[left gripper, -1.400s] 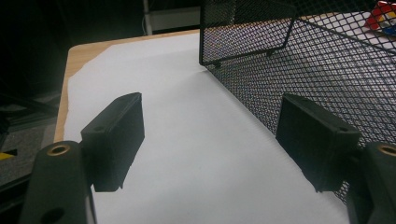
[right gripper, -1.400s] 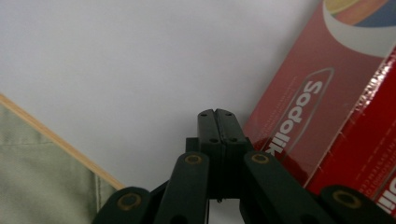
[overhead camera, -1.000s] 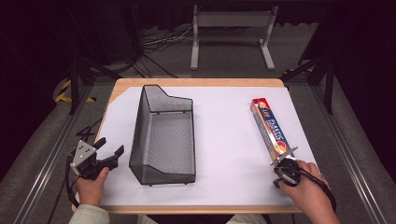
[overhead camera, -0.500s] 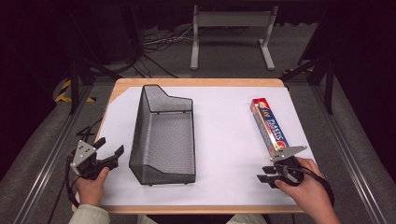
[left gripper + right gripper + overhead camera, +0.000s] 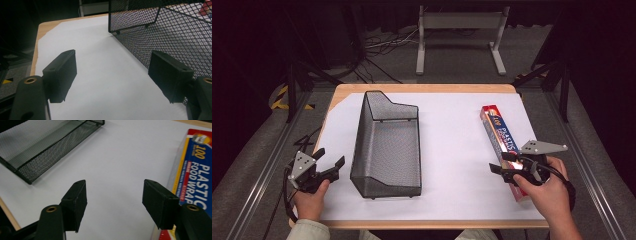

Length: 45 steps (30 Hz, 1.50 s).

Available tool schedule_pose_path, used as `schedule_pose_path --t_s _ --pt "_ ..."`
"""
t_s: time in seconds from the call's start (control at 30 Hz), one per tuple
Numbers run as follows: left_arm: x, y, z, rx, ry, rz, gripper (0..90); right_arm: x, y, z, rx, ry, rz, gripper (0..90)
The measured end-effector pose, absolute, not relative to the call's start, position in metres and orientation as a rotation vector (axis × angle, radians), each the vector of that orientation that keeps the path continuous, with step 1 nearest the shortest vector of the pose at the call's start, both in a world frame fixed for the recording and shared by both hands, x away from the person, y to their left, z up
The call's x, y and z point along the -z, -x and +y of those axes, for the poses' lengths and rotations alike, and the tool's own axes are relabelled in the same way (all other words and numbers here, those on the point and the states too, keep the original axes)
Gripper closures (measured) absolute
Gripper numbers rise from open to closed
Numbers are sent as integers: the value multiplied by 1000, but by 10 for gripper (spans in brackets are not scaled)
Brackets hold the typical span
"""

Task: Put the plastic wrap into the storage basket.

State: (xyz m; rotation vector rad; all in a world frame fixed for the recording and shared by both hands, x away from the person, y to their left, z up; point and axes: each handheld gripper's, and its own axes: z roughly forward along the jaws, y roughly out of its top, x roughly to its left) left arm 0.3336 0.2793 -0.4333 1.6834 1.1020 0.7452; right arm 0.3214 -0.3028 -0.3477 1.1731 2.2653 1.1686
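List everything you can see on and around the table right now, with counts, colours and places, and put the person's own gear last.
black wire mesh basket: one, black, left of centre on the sheet, nothing inside.
long plastic food wrap box: one, blue and red with yellow edging, right side of the sheet, lying flat.
white paper sheet: one, white, covering most of the tabletop.
wooden table: one, light wood, edges showing around the sheet.
grey metal stand: one, grey, on the floor beyond the table.
left gripper: one, black, near left corner, jaws open, nothing held.
right gripper: one, black, over the box's near end, jaws just opening, nothing between them.
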Motion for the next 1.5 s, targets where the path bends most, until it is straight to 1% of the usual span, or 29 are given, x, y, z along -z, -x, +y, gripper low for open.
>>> schedule_pose_path --t_s 0.2,0.3,0.43,0.6,0.67,0.83,0.9,1.17,1.5 --pt "434 -334 280 -761 -1676 1113 232 333 -333 -310 -1122 -1214 2221 365" --pt "435 -334 281 -766 -1670 1120 230 327 -343 -315 -1109 -1263 2182 340" --pt "436 -334 280 -774 -1671 1123 228 328 -356 -319 -1087 -1336 2146 271" --pt "437 -335 280 -779 -1672 1125 227 329 -369 -323 -1024 -1423 2085 264" --pt "437 -335 280 -783 -1670 1126 225 329 -379 -326 -1011 -1468 2054 245" --pt "437 -334 280 -788 -1666 1129 223 334 -391 -330 -949 -1527 2026 218" --pt "437 -334 280 -789 -1666 1132 223 340 -399 -332 -927 -1567 2016 191" --pt "437 -334 281 -790 -1663 1136 221 356 -413 -334 -809 -1636 2063 153" --pt "437 -334 281 -789 -1663 1135 220 380 -425 -330 -649 -1738 2161 150"
